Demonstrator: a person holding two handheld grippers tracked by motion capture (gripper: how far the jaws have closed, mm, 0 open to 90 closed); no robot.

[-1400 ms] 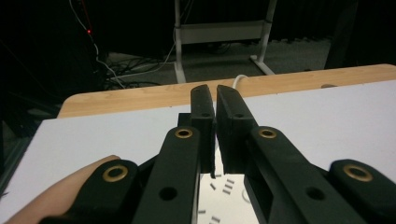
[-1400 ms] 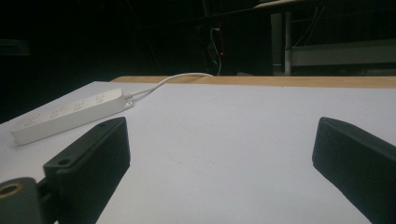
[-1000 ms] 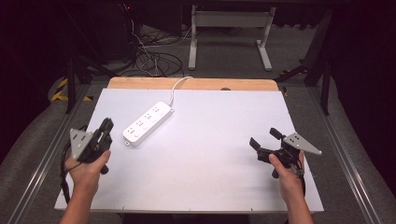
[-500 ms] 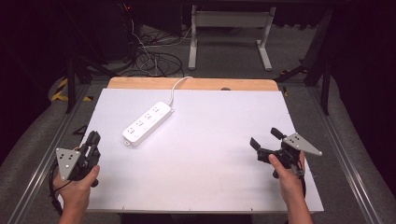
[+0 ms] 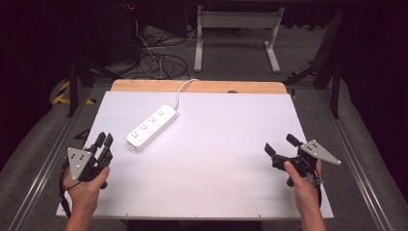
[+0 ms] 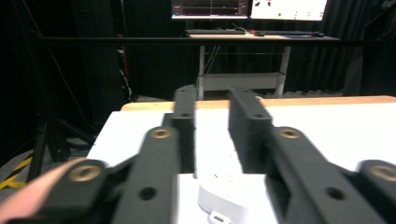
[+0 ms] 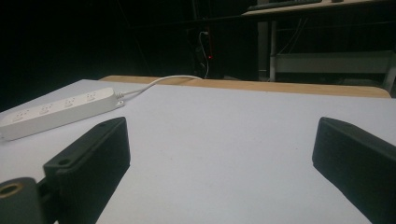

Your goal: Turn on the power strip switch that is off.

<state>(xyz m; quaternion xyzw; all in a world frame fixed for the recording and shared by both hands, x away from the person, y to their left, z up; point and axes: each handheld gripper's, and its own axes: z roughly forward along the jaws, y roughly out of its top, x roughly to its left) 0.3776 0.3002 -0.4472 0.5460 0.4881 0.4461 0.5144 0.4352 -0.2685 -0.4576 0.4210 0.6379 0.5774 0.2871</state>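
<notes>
A white power strip (image 5: 151, 125) lies at an angle on the white table top (image 5: 216, 159), left of centre, and its cord runs off over the back edge. My left gripper (image 5: 103, 141) is held at the near left edge, a short way from the strip's near end. Its jaws have just been opening and stand a little apart with nothing between them. In the left gripper view, the left gripper (image 6: 212, 112) has the strip (image 6: 219, 186) lying beyond the gap. My right gripper (image 5: 280, 144) hovers wide open at the near right. In the right gripper view, the right gripper (image 7: 219, 140) has only bare table between its fingers, with the strip (image 7: 56, 112) far off.
A wooden strip (image 5: 202, 86) borders the table's back edge. Behind it, on the floor, are tangled cables (image 5: 159, 62) and a white desk frame (image 5: 235, 33). Metal rails (image 5: 48, 159) run along both sides of the table.
My left gripper has drawn back a little toward the near left edge, and its jaws have parted. The right gripper and the power strip have stayed put.
</notes>
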